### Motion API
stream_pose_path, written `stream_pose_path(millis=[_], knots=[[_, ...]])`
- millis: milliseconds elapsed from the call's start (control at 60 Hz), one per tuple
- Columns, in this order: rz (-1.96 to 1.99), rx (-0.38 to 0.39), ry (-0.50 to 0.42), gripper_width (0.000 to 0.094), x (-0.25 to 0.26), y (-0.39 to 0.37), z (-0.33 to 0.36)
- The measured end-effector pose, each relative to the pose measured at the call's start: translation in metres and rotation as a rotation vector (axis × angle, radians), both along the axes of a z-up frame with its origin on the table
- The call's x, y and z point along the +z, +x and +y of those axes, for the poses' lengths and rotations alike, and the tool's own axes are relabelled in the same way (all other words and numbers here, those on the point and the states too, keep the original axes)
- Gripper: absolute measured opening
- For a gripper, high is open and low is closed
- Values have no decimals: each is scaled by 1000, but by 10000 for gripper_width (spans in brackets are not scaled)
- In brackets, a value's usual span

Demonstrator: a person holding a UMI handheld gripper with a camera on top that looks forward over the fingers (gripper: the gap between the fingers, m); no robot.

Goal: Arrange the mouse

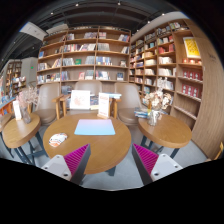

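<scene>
The gripper (108,160) hovered with its fingers (75,158) spread wide, holding and touching nothing. Beyond them stood a round tabletop (100,148) bearing a blue sheet (95,127) and, off to the left, a small pale object (possibly the mouse (57,139)). Bookshelves (85,55) lined the walls.

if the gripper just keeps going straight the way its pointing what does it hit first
Most likely the round wooden table just ahead of the open gripper, near the light blue mat lying on it. Depth is hard to judge; held high enough, it might pass over the tabletop.
</scene>
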State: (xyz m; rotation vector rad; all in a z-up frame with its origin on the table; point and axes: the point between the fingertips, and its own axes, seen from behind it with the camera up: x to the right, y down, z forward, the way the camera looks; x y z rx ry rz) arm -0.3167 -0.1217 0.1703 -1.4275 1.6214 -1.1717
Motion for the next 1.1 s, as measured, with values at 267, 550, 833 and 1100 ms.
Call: stream_pose_path(millis=[267,550,833,1100], knots=[[38,76,40,859,-26,24,72],[80,173,85,856,-50,36,169],[102,208,127,857,-70,52,239],[112,215,110,856,-105,94,280]])
